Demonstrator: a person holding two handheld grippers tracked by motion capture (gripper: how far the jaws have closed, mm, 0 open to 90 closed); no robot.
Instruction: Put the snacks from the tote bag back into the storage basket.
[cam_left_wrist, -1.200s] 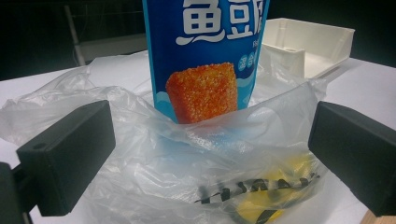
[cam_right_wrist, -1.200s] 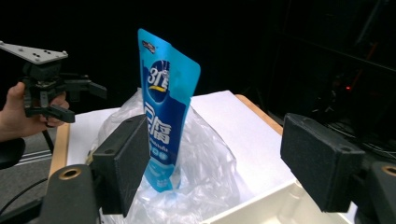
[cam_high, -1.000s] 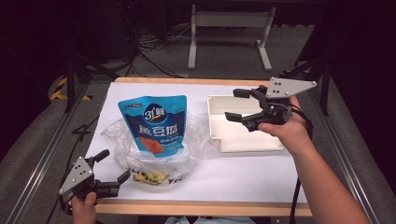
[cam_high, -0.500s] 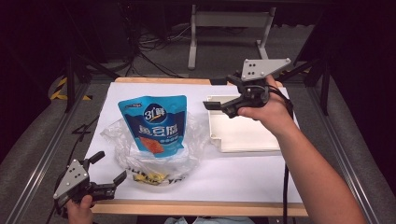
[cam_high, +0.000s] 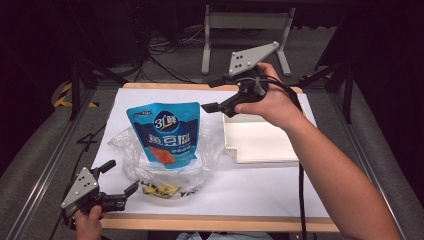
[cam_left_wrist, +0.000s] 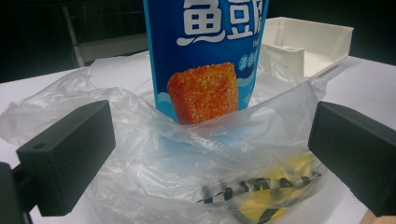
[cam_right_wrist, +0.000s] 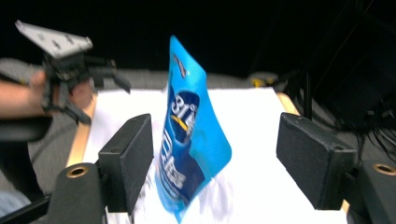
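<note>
A blue snack pouch (cam_high: 167, 132) stands upright inside a crumpled clear plastic bag (cam_high: 165, 172) on the white tabletop. A yellow packet with black stripes (cam_left_wrist: 266, 198) lies in the bag's bottom. My left gripper (cam_high: 121, 176) is open at the table's near left corner, jaws facing the bag (cam_left_wrist: 187, 158) and apart from it. My right gripper (cam_high: 210, 95) is open in the air just right of the pouch's top, over the tray's far left corner. In the right gripper view the pouch (cam_right_wrist: 191, 135) stands edge-on beyond the wide open jaws, nothing between them.
A shallow white tray (cam_high: 260, 145) sits right of the bag, under my right hand. The table's wooden edge (cam_high: 210, 222) runs along the front. Metal frame rails and a dark floor with cables surround the table.
My right gripper has moved from above the tray toward the back and left, ending beside the pouch's top. The left gripper has barely shifted.
</note>
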